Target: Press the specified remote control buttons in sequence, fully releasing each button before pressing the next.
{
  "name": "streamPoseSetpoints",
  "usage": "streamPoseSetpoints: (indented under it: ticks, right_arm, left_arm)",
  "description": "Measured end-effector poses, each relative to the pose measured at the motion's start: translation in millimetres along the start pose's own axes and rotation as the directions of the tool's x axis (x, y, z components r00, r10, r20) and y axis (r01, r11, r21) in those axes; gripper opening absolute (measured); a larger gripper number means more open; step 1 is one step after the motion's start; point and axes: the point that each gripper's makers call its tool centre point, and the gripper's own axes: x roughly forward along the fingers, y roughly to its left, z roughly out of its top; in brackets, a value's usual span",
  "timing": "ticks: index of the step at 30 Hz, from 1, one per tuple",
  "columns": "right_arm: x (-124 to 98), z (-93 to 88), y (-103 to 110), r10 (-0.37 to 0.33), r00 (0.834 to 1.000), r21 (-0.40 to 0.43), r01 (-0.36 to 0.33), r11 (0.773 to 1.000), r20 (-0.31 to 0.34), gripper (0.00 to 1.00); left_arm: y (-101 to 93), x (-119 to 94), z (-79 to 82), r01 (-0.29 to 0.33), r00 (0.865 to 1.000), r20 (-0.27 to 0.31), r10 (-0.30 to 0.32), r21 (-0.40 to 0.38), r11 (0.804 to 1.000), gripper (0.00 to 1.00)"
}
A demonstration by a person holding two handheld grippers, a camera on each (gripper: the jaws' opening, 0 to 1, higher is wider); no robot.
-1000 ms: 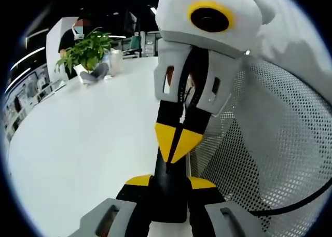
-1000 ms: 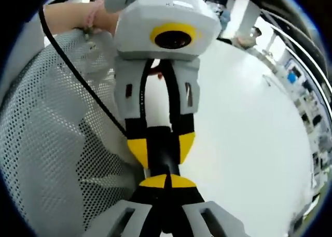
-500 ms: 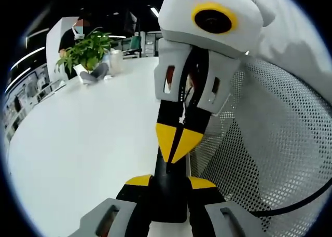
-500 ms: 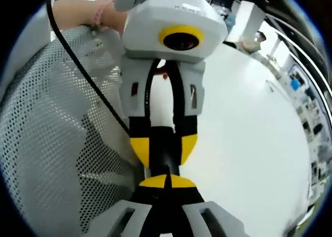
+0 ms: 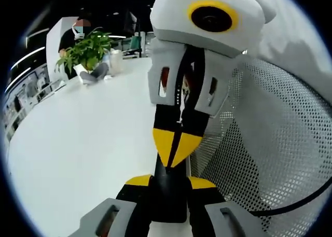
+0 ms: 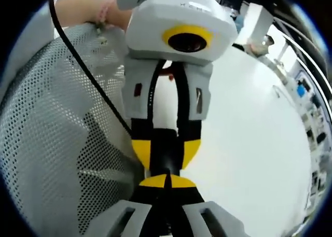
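White table (image 5: pixel 78 143) w/ plant (image 5: pixel 87 49) behind; both grippers' fingers pinch black remote (image 5: pixel 168 187), mesh chair (image 5: pixel 280 143) beside.

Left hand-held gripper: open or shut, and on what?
Shut on a black remote control. In the left gripper view, the left hand-held gripper has its yellow-tipped jaws pressed against both sides of the remote's narrow black body.

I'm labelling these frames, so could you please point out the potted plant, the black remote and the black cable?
potted plant (image 5: pixel 87 49), left gripper view, leaves.
black remote (image 6: pixel 165 153), right gripper view, body.
black cable (image 6: pixel 88 76), right gripper view, mid-run.
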Motion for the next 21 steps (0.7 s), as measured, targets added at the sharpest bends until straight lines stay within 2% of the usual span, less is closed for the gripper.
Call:
streamPoseSetpoints:
  ticks: [4, 7, 8, 10, 14, 19, 21]
  right_arm:
    - [0.8, 0.2, 1.5, -0.008, 1.0, -0.131, 0.004, 0.991, -0.029, 0.0]
    - [1.3, 0.6, 1.4, -0.019, 0.999, -0.139, 0.014, 0.99, -0.036, 0.0]
    - [1.2, 0.4, 0.1, -0.022, 0.999, -0.126, 0.018, 0.992, -0.03, 0.0]
    - [0.8, 0.7, -0.8, -0.014, 1.0, -0.041, 0.014, 0.999, -0.002, 0.0]
    - [-0.3, 0.8, -2.6, 0.001, 1.0, 0.079, -0.003, 0.997, 0.027, 0.0]
    - [-1.5, -0.4, -2.1, -0.027, 0.997, 0.127, 0.018, 0.992, 0.07, 0.0]
    - [-2.2, -0.5, -1.2, -0.036, 0.995, 0.172, 0.02, 0.985, 0.089, 0.0]
  left_arm:
    - [0.4, 0.0, -0.1, -0.001, 1.0, -0.001, 0.001, 0.002, 1.0, 0.25]
    - [1.2, -0.1, -0.3, -0.004, 1.0, -0.002, 0.004, 0.003, 1.0, 0.25]
    - [1.8, -0.2, -0.6, -0.007, 1.0, -0.003, 0.008, 0.003, 1.0, 0.25]
    - [2.2, 0.0, -0.7, -0.009, 1.0, -0.004, 0.009, 0.003, 1.0, 0.25]
    - [2.4, 0.3, -0.8, -0.009, 1.0, -0.004, 0.009, 0.004, 1.0, 0.25]
    - [2.6, 0.5, -0.8, -0.009, 1.0, -0.004, 0.009, 0.004, 1.0, 0.25]
    - [2.7, 0.5, -0.8, -0.009, 1.0, -0.004, 0.009, 0.004, 1.0, 0.25]
